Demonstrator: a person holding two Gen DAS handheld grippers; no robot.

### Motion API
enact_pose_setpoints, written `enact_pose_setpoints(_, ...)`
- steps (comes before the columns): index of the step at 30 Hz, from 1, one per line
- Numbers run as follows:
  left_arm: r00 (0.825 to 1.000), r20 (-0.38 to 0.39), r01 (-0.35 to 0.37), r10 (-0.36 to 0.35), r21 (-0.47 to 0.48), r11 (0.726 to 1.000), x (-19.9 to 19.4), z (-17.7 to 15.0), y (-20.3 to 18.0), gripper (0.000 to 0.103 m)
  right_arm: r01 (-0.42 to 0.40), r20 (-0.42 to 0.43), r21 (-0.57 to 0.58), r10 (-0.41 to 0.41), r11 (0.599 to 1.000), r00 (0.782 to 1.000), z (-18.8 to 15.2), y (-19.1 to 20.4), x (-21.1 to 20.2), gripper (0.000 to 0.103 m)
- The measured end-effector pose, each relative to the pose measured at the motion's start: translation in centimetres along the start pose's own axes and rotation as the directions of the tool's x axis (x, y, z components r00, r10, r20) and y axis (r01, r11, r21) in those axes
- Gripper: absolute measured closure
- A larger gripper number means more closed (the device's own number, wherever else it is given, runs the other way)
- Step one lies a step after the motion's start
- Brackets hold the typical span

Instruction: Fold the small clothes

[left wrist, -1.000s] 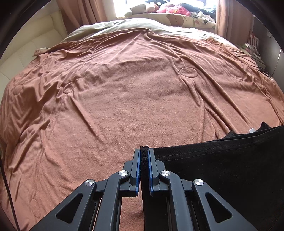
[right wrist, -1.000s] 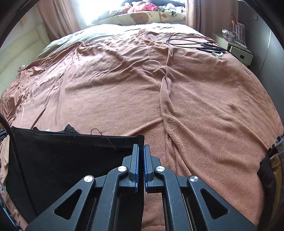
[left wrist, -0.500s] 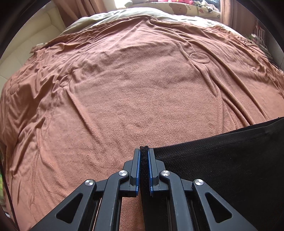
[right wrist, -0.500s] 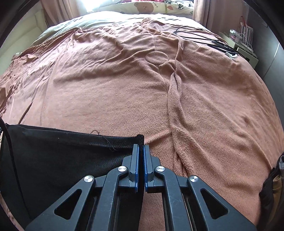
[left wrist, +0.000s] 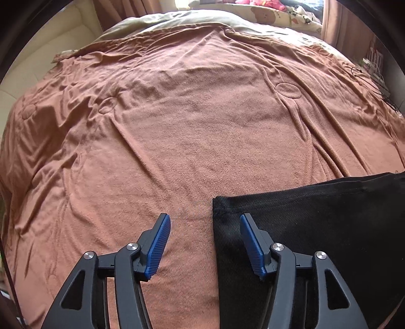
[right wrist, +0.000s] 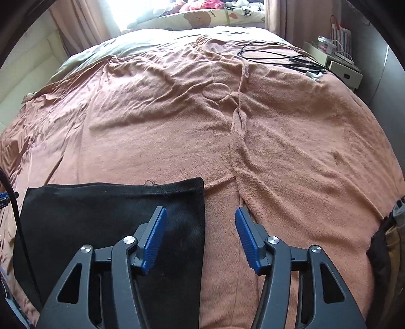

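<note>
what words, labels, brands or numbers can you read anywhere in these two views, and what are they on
None can be read.
Black fabric garment: no label or print shows.
Rust-brown fleece blanket: only stitched ovals, no lettering.
Cream cartoon-bear bedding at the far end: pictures only; any writing is too small and blurred.
Items on the cream bedside cabinet: too small to read.
Blue-padded left gripper and right gripper: no markings.

Black garment [left wrist: 316,227]: my left view cuts off its right side.
Bedside clutter [right wrist: 336,48]: too small for me to identify.
</note>
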State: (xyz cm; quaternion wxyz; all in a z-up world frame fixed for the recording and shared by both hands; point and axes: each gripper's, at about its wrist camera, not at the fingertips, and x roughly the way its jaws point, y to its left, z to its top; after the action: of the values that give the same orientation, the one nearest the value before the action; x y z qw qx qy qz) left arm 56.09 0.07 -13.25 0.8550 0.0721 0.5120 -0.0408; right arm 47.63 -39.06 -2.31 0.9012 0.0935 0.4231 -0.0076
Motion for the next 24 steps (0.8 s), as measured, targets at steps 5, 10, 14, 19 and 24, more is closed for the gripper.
enact_pose_setpoints(5,1.000,0.014,0.015,-0.015,-0.017,1.000,-2.9,-1.8,0.9,0.044,-0.011,0.029,0.010,0.011,1.000,1.000,-2.1,-0.5,-3.8,0.049)
enact_pose_setpoints(10,0.999,0.025,0.037,-0.036,-0.032,0.999,-5.3,-3.9,1.2,0.044,-0.021,0.050,0.029,0.020,0.999,0.999,-4.5,-0.8,-6.9,0.049)
enact_pose_setpoints(14,0.998,0.039,0.051,-0.049,-0.046,0.998,-7.1,-5.5,1.4,0.043,-0.046,0.048,0.076,0.043,0.996,0.998,-6.5,-1.5,-8.8,0.049)
enact_pose_setpoints(19,0.996,0.066,0.069,-0.065,-0.059,0.996,-9.4,-7.9,1.3,0.043,-0.084,0.055,0.122,0.078,0.989,0.995,-9.0,-2.2,-11.1,0.049)
enact_pose_setpoints(24,0.995,0.074,0.072,-0.065,-0.093,0.993,-10.8,-10.4,1.3,0.043,-0.097,0.088,0.139,0.085,0.986,0.992,-11.3,-2.5,-13.2,0.049)
